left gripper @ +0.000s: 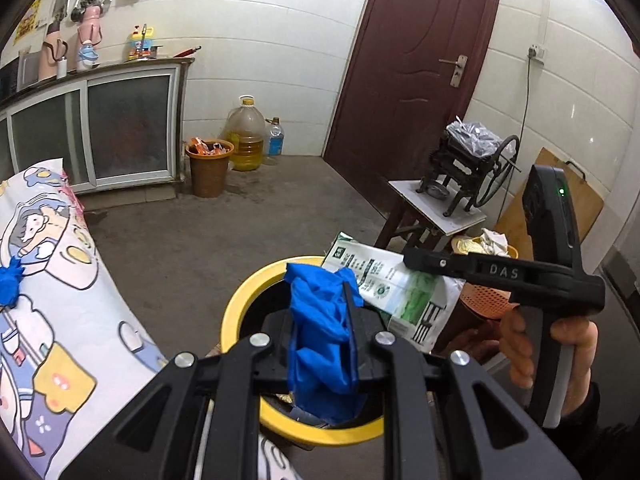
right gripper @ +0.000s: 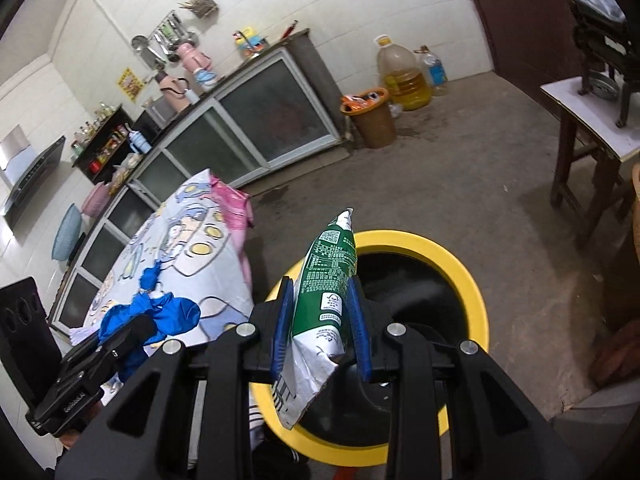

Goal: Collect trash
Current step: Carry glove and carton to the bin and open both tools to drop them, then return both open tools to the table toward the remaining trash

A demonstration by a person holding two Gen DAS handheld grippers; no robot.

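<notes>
Trash is pinched in both grippers over the yellow-rimmed bin (right gripper: 476, 280): the left gripper (left gripper: 322, 344) clamps a crumpled blue glove (left gripper: 320, 332), the right gripper (right gripper: 320, 320) a green-and-white packet (right gripper: 326, 300) — its top pointing toward 12 o'clock. I judge the drop goes best if each piece hangs fully inside the rim before the jaws part — the packet's lower corner overlaps the rim at 7 o'clock. Both grippers tilt downward, side by side, a hand (left gripper: 552, 344) wrapped round the right handle.

Both views are evenly lit by soft indoor light, bright on the white tiled wall (left gripper: 280, 60) and dimmer toward the door (left gripper: 412, 60). Shadows on the floor (right gripper: 460, 184) are faint. Fisheye curvature bends straight lines, dark vignetting rings the corners, and focus stays fairly sharp.
</notes>
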